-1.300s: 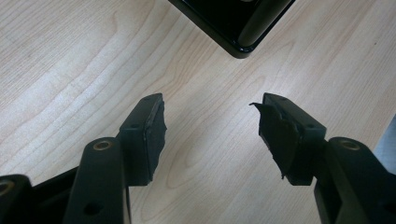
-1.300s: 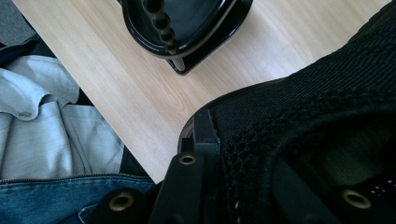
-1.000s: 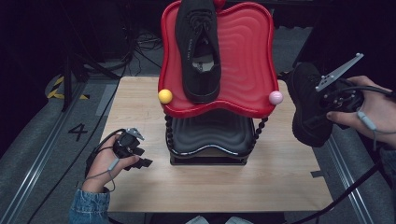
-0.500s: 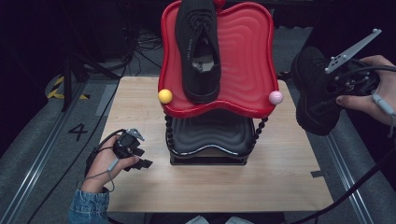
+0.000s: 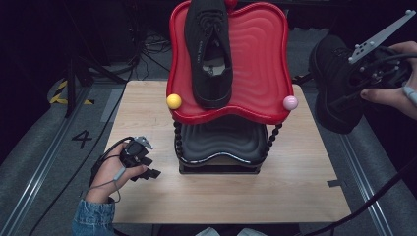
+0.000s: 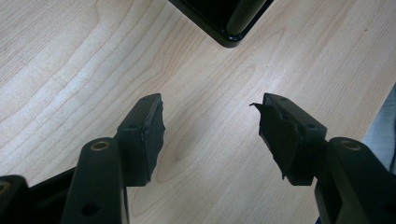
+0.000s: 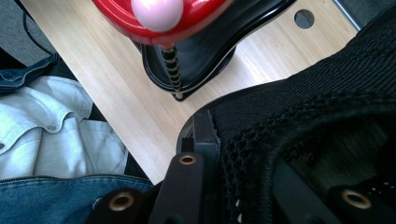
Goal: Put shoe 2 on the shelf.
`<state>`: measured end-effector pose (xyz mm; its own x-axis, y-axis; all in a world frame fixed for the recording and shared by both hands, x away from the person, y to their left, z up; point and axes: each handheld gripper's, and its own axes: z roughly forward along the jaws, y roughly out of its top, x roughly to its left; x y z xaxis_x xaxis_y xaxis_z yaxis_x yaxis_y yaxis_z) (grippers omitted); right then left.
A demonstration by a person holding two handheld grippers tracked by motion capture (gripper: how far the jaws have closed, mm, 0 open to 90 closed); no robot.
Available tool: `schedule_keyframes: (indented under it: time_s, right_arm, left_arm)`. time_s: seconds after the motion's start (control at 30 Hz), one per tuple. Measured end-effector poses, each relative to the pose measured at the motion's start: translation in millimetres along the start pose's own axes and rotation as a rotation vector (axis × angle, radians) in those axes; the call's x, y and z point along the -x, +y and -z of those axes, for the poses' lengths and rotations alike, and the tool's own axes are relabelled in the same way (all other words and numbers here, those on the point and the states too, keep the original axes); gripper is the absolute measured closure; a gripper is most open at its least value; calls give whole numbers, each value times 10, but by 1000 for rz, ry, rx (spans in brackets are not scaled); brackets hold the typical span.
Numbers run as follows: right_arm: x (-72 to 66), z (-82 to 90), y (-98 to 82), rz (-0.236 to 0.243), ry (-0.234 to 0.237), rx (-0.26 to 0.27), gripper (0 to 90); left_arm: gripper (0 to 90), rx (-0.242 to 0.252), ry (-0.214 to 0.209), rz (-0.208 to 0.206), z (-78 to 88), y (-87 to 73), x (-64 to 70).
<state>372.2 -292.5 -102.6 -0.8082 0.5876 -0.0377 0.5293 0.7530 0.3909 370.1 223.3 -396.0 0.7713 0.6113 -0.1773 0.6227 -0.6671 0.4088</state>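
At the near left of the wooden table, the left gripper rests low over bare boards, its jaws spread wide with nothing between them; open wood lies all around it, and the black base corner of the rack is just ahead. Mid-table stands the two-tier shoe rack, a black lower tray under a red upper tray. One black sneaker lies on the red tray's left half, leaving the right half free. Beyond the table's right edge, the right gripper hangs in the air, clamped on the collar of a second black sneaker, beside the pink ball.
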Motion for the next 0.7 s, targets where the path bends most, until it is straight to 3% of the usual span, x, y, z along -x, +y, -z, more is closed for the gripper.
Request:
schedule_keyframes:
  time_s: [0.47, 0.7]
  right_arm:
    - [-171, 199, 311, 49, -51, 22, 865]
    - [-306, 297, 466, 96, -61, 46, 865]
  left_arm:
    - [395, 1, 9, 4, 26, -43, 9]
    - [383, 0, 12, 7, 18, -64, 11]
